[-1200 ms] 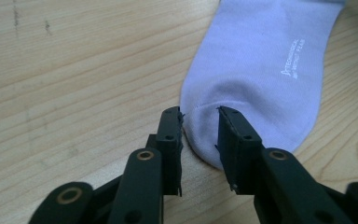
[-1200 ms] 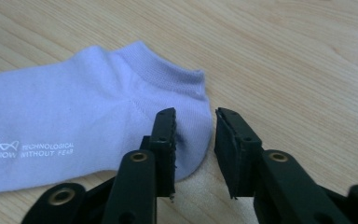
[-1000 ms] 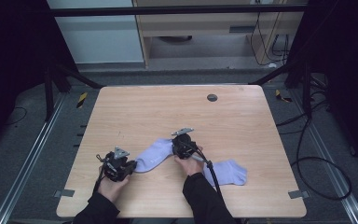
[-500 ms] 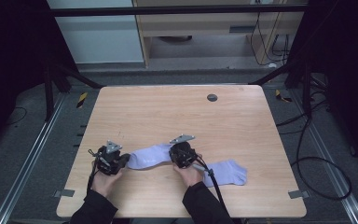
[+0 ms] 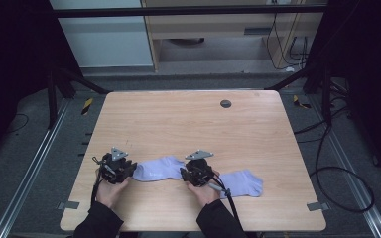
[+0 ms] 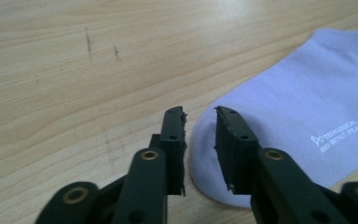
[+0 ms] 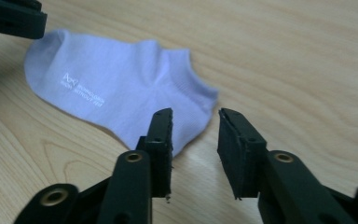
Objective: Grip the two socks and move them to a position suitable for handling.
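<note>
A lavender ankle sock (image 5: 158,168) lies flat on the wooden table (image 5: 188,124), stretched between my two grippers. My left gripper (image 5: 130,169) sits at its toe end. In the left gripper view the jaws (image 6: 200,114) stand apart, with the sock's toe (image 6: 284,135) flat on the wood between and beyond them. My right gripper (image 5: 183,172) is at the cuff end, open; in its view the sock (image 7: 121,93) lies just ahead of the jaws (image 7: 193,114), unheld. A second lavender sock (image 5: 243,182) lies to the right of my right hand.
A small dark round disc (image 5: 225,103) sits in the table's far part. The table's front edge (image 5: 193,229) runs close below both hands. Metal frame rails and cables lie on the floor around the table.
The sock went from slanting to lying level and flat. My left gripper shifted left and my right gripper came down toward the front edge; both now stand open at its ends.
</note>
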Motion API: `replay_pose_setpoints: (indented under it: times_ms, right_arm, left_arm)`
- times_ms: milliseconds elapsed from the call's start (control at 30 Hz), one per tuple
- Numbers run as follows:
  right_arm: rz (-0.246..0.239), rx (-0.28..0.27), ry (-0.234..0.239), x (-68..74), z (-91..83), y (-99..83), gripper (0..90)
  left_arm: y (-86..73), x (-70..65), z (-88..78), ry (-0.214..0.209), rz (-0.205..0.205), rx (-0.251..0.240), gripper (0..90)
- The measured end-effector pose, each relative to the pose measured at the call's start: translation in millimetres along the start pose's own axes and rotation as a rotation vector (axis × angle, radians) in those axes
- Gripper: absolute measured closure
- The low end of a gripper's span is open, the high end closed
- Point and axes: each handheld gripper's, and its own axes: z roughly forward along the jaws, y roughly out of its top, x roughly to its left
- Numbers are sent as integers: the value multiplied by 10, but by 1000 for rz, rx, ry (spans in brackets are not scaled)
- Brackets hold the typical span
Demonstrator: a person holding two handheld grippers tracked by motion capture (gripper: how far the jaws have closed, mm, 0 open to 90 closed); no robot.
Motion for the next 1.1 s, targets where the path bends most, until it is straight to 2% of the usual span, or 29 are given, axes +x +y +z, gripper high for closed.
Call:
replay_pose_setpoints:
  times_ms: [267, 533, 633, 667, 700, 767, 800, 833, 967, 1000, 1033, 1067, 1100]
  right_arm:
    - [10, -68, -16, -295, -346, 31, 519]
    - [29, -90, -49, -591, -621, -22, 487]
    - [26, -87, -63, -679, -709, -68, 484]
    - [17, -84, -70, -715, -740, -90, 486]
    - [17, -81, -79, -747, -775, -114, 489]
    - [11, -79, -91, -829, -848, -167, 495]
    - [19, -78, -97, -864, -884, -195, 498]
    - [19, -79, -105, -906, -918, -224, 502]
    - [27, -70, -134, -1063, -1042, -356, 515]
    - [27, -68, -141, -1106, -1069, -391, 518]
    - [28, -66, -147, -1148, -1095, -426, 522]
    - [28, -63, -153, -1188, -1120, -461, 525]
    - [32, -59, -158, -1225, -1142, -494, 527]
  left_arm:
    - [82, -88, -166, -39, -26, -74, 570]
    - [124, -207, -179, -69, -17, -79, 531]
    - [155, -364, -183, -105, 0, -80, 526]
    - [155, -364, -183, -105, 0, -80, 527]
    - [176, -471, -172, -130, 13, -75, 529]
    - [205, -595, -145, -156, 23, -77, 535]
    - [205, -595, -145, -156, 23, -77, 540]
    - [239, -723, -112, -181, 39, -69, 541]
    - [295, -997, -24, -219, 72, -66, 539]
    - [295, -997, -24, -219, 72, -66, 539]
    - [312, -1133, 18, -240, 93, -57, 540]
    - [312, -1133, 18, -240, 93, -57, 540]
    - [319, -1201, 42, -247, 104, -53, 540]
